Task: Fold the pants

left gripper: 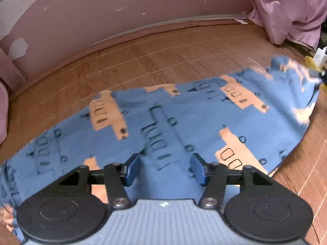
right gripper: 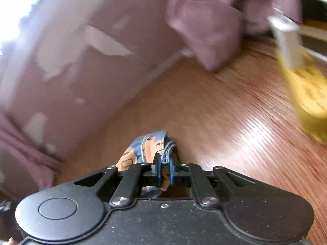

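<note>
Pants blurred at the far end, right tool clamped on them, left tool apart.

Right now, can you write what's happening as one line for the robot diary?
step: folding | left gripper: open above pants | right gripper: shut on pants edge | surface: wooden floor

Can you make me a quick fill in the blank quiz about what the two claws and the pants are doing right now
1. The left claw hovers over the pants with its fingers ____.
2. The right claw is shut on a bunched edge of the ____.
3. The pants are mostly ____ in colour with tan patches.
4. The pants lie on a ____ floor.

Missing words: open; pants; blue; wooden
</note>
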The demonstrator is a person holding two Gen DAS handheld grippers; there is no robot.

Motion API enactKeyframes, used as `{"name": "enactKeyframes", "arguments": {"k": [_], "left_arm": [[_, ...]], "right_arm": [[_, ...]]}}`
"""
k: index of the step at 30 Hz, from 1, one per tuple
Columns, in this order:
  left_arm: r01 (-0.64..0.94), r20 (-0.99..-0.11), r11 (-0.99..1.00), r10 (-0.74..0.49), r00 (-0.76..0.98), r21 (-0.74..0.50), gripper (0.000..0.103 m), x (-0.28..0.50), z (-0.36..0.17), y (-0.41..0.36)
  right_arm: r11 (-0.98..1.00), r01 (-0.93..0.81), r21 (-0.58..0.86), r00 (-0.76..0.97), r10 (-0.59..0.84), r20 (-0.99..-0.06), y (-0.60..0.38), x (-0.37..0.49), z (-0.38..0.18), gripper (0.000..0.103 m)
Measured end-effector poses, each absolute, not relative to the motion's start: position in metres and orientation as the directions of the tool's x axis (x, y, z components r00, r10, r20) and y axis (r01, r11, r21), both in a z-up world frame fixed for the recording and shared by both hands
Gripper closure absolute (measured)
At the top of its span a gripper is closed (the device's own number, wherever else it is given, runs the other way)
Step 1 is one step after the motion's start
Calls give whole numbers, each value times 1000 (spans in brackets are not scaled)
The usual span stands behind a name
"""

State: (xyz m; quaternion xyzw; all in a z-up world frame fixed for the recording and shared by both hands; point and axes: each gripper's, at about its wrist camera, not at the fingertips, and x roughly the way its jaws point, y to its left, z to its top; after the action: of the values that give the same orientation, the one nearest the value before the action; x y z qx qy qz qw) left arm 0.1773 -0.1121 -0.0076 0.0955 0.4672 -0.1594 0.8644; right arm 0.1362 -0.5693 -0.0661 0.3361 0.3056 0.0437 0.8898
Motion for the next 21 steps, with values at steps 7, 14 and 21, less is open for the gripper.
{"name": "enactKeyframes", "arguments": {"k": [7, 14, 21], "left_arm": [[379, -837, 925, -209, 506, -1, 32, 168, -4, -91], [307, -830, 950, -126, 543, 57, 29, 161, -9, -33], [402, -750, 906, -359, 555, -137, 28, 160, 22, -42]], "right_arm": [[863, 232, 449, 754, 132, -644, -545, 125, -63, 95], [870, 245, 427, 775, 89, -626, -536, 117, -58, 95], [808, 143, 572, 862, 182, -473, -528, 110, -35, 95]]}}
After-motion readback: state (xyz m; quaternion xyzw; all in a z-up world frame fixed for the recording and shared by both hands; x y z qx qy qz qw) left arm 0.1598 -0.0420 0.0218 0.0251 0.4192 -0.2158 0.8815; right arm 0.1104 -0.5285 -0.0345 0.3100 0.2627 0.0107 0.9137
